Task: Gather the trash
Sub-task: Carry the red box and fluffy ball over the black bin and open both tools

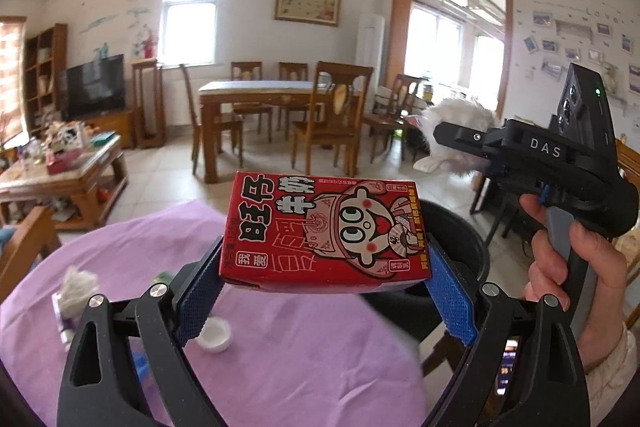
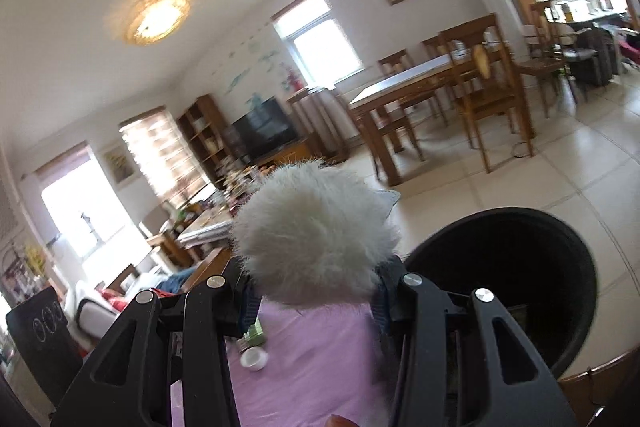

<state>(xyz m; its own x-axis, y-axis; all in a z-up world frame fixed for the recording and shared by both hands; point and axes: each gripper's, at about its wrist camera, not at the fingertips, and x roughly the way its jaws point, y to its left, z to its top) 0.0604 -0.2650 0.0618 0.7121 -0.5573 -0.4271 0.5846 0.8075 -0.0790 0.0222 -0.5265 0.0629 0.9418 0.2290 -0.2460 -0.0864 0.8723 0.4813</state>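
My left gripper [image 1: 324, 287] is shut on a red milk carton [image 1: 324, 231], held up above the purple tablecloth [image 1: 280, 367], just in front of the black trash bin [image 1: 460, 239]. My right gripper [image 2: 316, 291] is shut on a white fluffy ball [image 2: 316, 231], held above the cloth, left of the bin's open mouth [image 2: 508, 283]. The right gripper with the ball [image 1: 456, 119] also shows in the left wrist view, raised at the right. On the cloth lie a white cap [image 1: 216, 337] and a small fluffy wad with a wrapper [image 1: 76, 291].
A green packet [image 2: 254, 335] lies by the white cap [image 2: 254, 359]. A wooden dining table with chairs [image 1: 264, 95] stands behind. A cluttered coffee table [image 1: 60, 167] is at the left. A wooden chair back [image 1: 24, 247] is at the table's left edge.
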